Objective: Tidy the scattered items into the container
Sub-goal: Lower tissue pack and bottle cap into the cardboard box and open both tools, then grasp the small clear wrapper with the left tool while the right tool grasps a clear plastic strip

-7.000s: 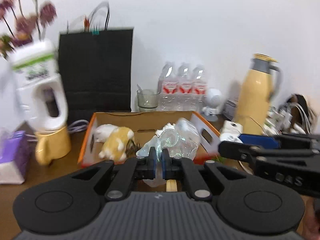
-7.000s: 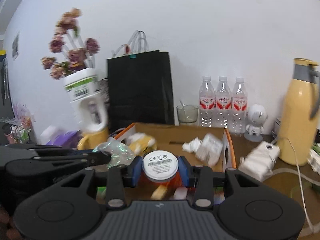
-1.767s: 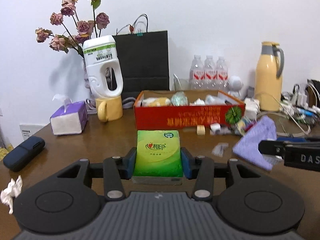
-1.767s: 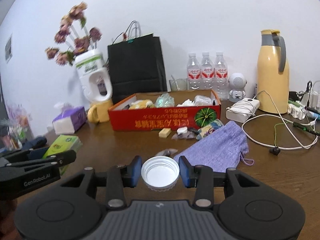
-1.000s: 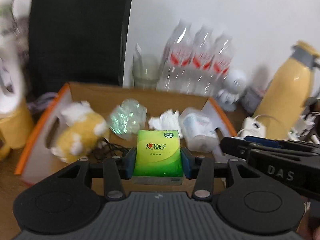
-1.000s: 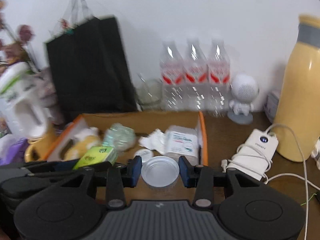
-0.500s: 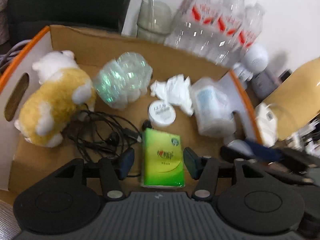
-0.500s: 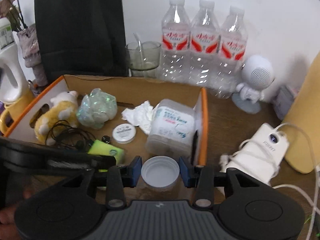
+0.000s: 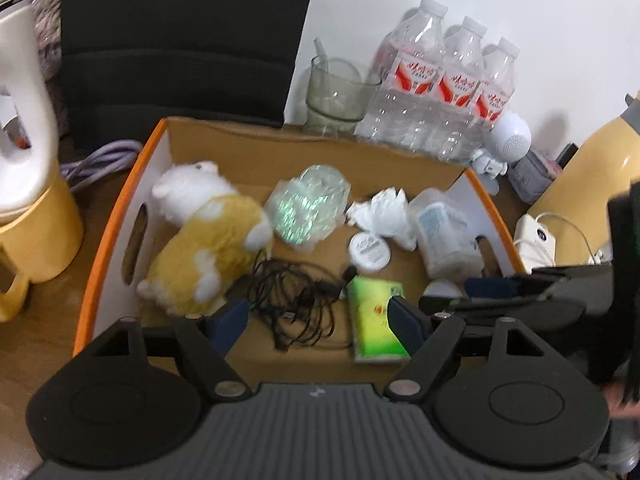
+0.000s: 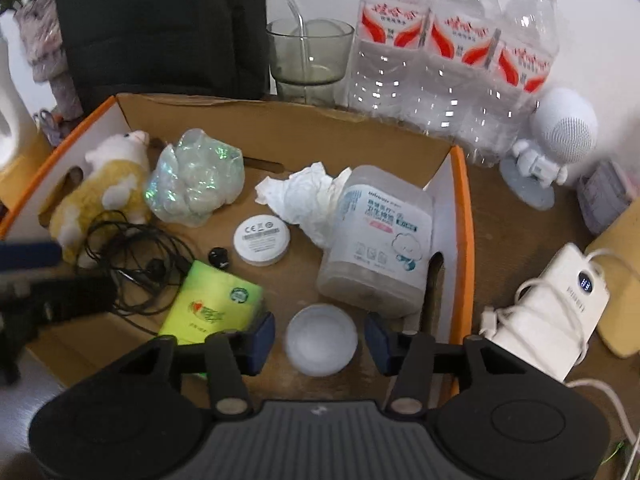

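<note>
The cardboard box (image 9: 116, 216) with an orange rim (image 10: 464, 208) lies under both grippers. My left gripper (image 9: 316, 322) hangs over its near side with the jaws opening. The green tissue pack (image 9: 374, 320) lies loose on the box floor by the right finger, also seen as the green pack (image 10: 212, 304) in the right wrist view. My right gripper (image 10: 320, 338) is opening too. The white bottle cap (image 10: 321, 340) sits on the box floor between its fingers with a gap on each side.
Inside the box are a plush toy (image 9: 208, 240), crumpled clear plastic (image 10: 196, 176), tangled earphones (image 9: 296, 300), a white disc (image 10: 262, 240), a tissue and a swab tub (image 10: 380, 240). Behind stand water bottles (image 10: 448, 52), a glass (image 10: 310, 56) and a black bag. A power bank (image 10: 556, 308) lies right.
Both grippers tipped down over the box and opened. The green pack left the left jaws and lies on the box floor; the cap is free of the right pads.
</note>
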`<state>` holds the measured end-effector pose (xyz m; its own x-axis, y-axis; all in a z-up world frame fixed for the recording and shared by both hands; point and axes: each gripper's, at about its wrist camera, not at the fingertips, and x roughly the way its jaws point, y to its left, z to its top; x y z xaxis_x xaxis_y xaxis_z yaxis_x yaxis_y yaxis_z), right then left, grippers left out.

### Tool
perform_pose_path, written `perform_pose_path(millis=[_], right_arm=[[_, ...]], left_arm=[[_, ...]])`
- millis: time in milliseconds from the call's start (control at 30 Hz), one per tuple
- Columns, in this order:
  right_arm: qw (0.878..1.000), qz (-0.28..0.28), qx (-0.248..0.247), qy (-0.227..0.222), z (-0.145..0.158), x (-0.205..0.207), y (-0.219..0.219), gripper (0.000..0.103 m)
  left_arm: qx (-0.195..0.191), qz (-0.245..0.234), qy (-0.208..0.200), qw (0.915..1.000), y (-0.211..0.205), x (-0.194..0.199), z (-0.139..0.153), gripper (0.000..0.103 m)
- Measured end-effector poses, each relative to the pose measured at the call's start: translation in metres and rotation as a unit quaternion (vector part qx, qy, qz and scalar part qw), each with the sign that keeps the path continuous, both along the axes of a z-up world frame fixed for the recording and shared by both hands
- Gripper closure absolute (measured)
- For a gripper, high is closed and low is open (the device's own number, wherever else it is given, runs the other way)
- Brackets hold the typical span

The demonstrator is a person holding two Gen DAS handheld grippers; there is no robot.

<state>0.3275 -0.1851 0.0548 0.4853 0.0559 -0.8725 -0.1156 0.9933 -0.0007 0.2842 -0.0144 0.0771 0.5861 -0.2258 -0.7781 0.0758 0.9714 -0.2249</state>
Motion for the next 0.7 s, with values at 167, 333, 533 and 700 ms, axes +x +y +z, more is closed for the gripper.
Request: perform_pose_path(millis=[167,333,533,700], right_arm=[[0.996,-0.041,0.074,0.016,0.018,-0.008,-0.017,0.038],[0.994,-0.064,0.086,-0.004,0.047,-0.032,-0.023,0.028],[0.996,-0.037,0.063,-0.053,0.068,-0.08,-0.009,0.027],[0.991,-0.025,0.032,-0.13,0.077,-0.133,0.001,0.026]], left_arm=[[0.049,-0.001,-0.013,0.9987,0.002,-0.01,0.013,0.012],[0.07,0.015,-0.032,0.9969,0.004,-0.032,0.029,0.01],[0.104,0.019,-0.079,0.9912,-0.013,-0.075,0.039,0.007],[0.09,0.035,-0.128,0.9871,-0.014,-0.121,0.043,0.004]])
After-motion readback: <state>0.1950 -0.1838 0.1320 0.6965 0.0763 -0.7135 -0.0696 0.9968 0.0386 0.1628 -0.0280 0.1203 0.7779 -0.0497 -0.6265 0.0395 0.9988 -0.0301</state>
